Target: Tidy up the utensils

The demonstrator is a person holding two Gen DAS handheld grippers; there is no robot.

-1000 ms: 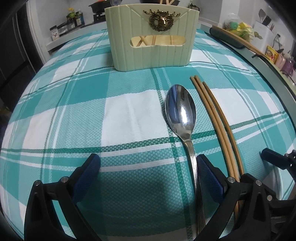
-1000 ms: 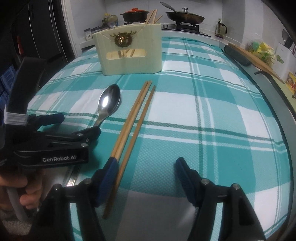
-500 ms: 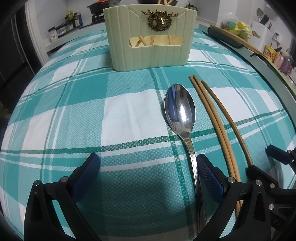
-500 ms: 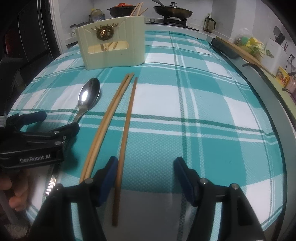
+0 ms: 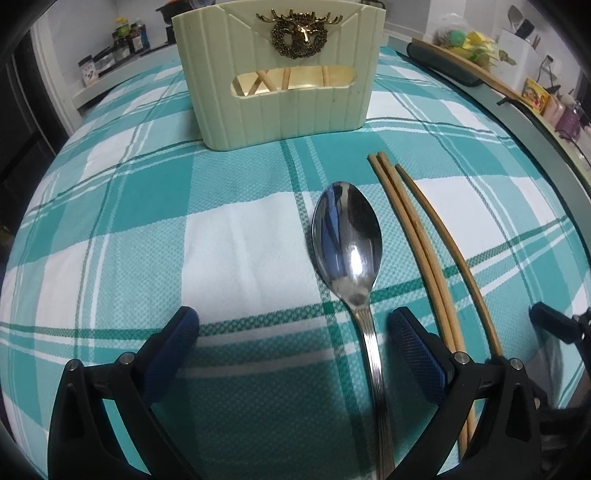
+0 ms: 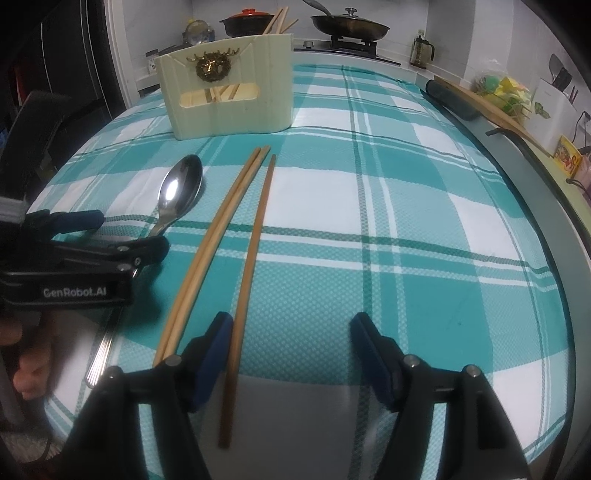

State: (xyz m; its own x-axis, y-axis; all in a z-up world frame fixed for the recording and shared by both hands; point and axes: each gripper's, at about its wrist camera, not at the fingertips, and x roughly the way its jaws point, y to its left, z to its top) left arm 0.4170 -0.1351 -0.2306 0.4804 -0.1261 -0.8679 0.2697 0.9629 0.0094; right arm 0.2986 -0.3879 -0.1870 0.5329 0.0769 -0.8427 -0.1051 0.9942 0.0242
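Note:
A cream utensil holder with a brass deer badge stands on the teal checked cloth; chopsticks show through its window. It also shows in the right wrist view. A steel spoon lies in front of it, handle toward me. Three wooden chopsticks lie to the spoon's right. My left gripper is open, with the spoon's handle between its fingers near the right one. My right gripper is open, and the lone chopstick runs just inside its left finger. The spoon lies to its left.
A stove with a red pot and a pan stands behind the table. A dark roll and a wooden board lie along the right counter. The table's front edge is just under the right gripper.
Both grippers have moved forward toward the holder. The right gripper has also shifted so the lone chopstick now lies inside its left finger. The utensils have not moved.

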